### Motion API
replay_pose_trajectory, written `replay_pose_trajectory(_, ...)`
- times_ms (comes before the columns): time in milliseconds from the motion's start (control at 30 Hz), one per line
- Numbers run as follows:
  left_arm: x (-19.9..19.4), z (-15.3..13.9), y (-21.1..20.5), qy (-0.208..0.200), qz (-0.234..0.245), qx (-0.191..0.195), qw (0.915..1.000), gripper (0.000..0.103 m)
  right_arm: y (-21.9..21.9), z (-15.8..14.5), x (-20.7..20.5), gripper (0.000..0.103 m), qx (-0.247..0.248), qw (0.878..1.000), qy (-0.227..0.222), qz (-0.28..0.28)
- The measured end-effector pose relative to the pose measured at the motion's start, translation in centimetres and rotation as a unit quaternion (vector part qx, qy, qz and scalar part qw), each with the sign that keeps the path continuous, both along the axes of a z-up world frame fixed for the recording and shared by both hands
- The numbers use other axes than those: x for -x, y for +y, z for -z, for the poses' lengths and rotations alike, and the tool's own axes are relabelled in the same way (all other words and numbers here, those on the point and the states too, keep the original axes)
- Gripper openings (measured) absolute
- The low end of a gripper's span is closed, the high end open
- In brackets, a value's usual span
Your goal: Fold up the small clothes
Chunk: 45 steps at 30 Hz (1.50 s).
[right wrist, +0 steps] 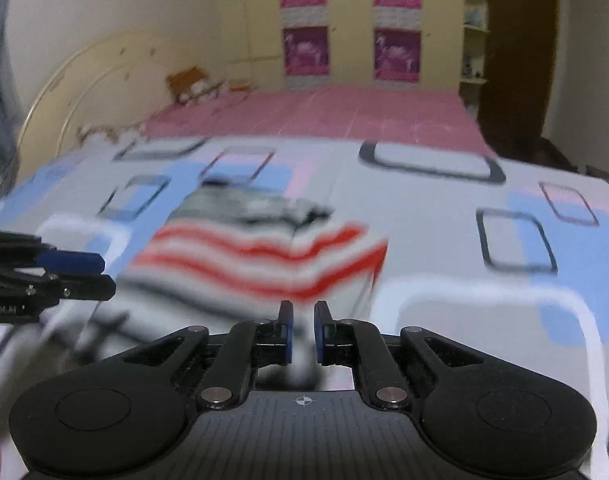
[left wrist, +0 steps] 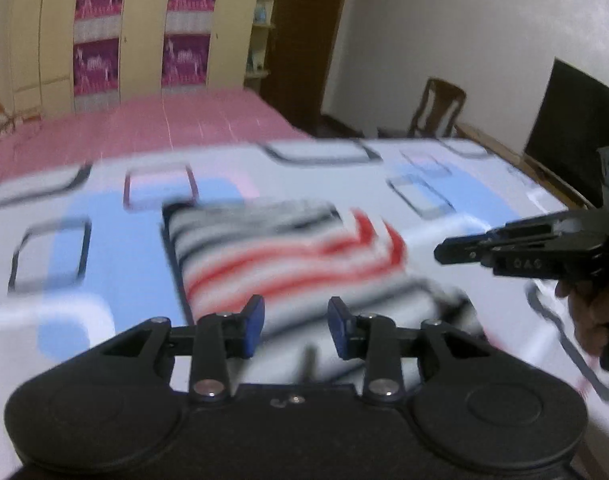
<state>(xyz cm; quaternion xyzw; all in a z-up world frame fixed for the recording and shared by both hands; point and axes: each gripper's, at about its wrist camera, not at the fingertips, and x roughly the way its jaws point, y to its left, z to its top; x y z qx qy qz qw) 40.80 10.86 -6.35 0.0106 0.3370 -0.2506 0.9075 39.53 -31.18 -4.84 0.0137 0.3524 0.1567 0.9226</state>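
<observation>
A: Report the state of each hand-held gripper, nearest items first.

B: My left hand-held gripper [left wrist: 295,326] has its blue pads [left wrist: 253,320] set a moderate gap apart. Nothing sits between them; the striped garment [left wrist: 288,256] shows through the gap, just beyond the tips. My right hand-held gripper [right wrist: 303,330] has its pads [right wrist: 324,330] drawn to a narrow slot. No cloth is visible inside that slot.

A: Locate the garment.

B: The striped garment [right wrist: 260,256] lies flat on the patterned sheet [left wrist: 104,264], folded into a rough rectangle. Red and white bands cross its middle; black and white bands run along its near and far edges. It lies directly ahead of both sets of tips. The picture is motion-blurred, so the fold lines cannot be resolved.

A: Position of each tool relative to the garment?

B: In the left wrist view, the right hand-held gripper [left wrist: 440,252] sits just beside the garment's right edge, with my hand [left wrist: 596,312] on its grip. In the right wrist view, the left hand-held gripper [right wrist: 104,274] sits at the garment's left edge.

A: Beyond the garment?

B: The patterned sheet ends at a pink bedcover [right wrist: 344,116]. Behind that stands a cream wardrobe [right wrist: 352,20] with magenta panels. A wooden chair [left wrist: 438,108] stands to the garment's far right.
</observation>
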Motion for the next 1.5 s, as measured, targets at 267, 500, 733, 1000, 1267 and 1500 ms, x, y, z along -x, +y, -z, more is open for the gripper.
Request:
replay_pose_trajectory(267, -8.5, 4.6, -2.0, 0.052, -0.011, 0.002, 0.9986, 0.033, 3.4, 4.0, -10.3, 0.009, 0.050, 0.998, 0.041, -0.018)
replay_pose_trajectory(500, -8.8, 4.3, -1.3, 0.036, -0.007, 0.020, 0.9991, 0.030, 2.0, 3.4, -10.9, 0.009, 0.033, 0.999, 0.028, 0.009)
replay_pose_trajectory(733, -11.1, 5.8, -2.5, 0.069, 0.002, -0.013, 0.9975, 0.033, 4.3, 5.7, -13.4, 0.009, 0.091, 0.995, 0.049, 0.005)
replay_pose_trajectory(1000, -5.8, 2.6, -0.9, 0.033, 0.022, -0.020, 0.9990, 0.030, 1.5, 1.2, -8.7, 0.010, 0.008, 1.000, 0.011, -0.004)
replay_pose_trajectory(1267, -2.6, 4.1, -2.6, 0.043, -0.005, -0.048, 0.9979, 0.031, 3.3, 4.4, -3.5, 0.009, 0.052, 0.997, 0.037, -0.036)
replay_pose_trajectory(1500, -0.3, 2.0, -2.3, 0.031, -0.012, -0.066, 0.9972, 0.029, 1.4, 0.9, -0.3, 0.010, 0.027, 0.999, 0.010, -0.022)
